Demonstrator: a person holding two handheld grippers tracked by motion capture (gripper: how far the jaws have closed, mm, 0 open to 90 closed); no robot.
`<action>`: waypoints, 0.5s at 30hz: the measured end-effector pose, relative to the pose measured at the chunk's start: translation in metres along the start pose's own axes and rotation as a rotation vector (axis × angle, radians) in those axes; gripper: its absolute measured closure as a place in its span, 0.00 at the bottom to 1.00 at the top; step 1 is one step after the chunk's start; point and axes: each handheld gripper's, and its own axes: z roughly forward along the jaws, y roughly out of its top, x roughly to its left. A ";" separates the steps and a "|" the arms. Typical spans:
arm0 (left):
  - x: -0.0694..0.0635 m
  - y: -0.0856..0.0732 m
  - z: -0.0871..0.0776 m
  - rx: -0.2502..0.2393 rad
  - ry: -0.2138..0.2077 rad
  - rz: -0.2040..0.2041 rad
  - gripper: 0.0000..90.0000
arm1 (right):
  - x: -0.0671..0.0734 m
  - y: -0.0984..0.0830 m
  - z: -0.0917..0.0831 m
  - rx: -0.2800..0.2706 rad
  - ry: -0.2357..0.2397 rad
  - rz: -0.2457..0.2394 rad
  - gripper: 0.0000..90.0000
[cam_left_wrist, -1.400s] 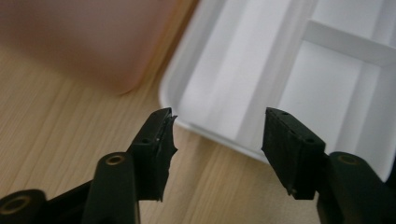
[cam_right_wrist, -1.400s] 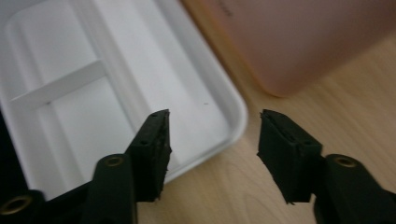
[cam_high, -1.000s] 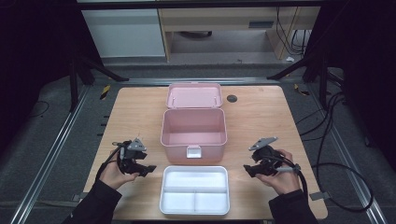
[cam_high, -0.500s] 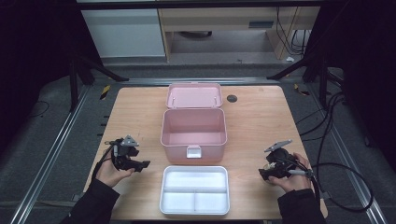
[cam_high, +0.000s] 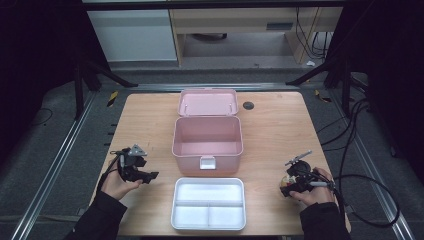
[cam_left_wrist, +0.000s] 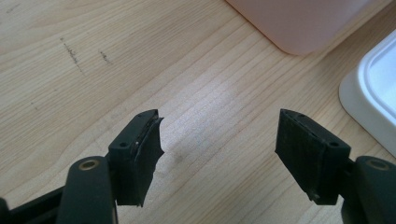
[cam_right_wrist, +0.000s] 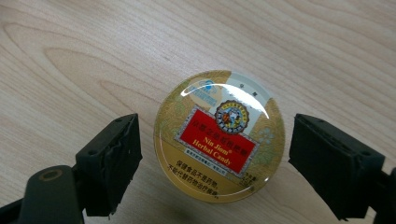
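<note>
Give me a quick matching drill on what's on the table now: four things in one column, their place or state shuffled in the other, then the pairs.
Things:
1. pink box
2. white tray
3. candy tin
4. left gripper

Places or states:
A. lies flat on the wood between two open jaws, neither pad touching it
B. open, over bare wood, nothing between its jaws
C. mid-table, lid swung back, nothing inside
D. at the near edge, split into compartments, all bare

Pairs: 1-C, 2-D, 3-A, 4-B
</note>
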 end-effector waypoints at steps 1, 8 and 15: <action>0.000 0.000 0.000 0.000 0.000 0.000 0.34 | 0.000 0.000 0.000 0.000 0.000 0.000 0.19; 0.001 0.000 0.001 0.003 -0.001 -0.004 0.34 | -0.002 -0.001 0.010 0.034 0.001 0.002 0.19; 0.000 0.000 0.001 0.006 -0.002 -0.002 0.34 | -0.006 -0.001 0.017 0.057 0.019 0.015 0.22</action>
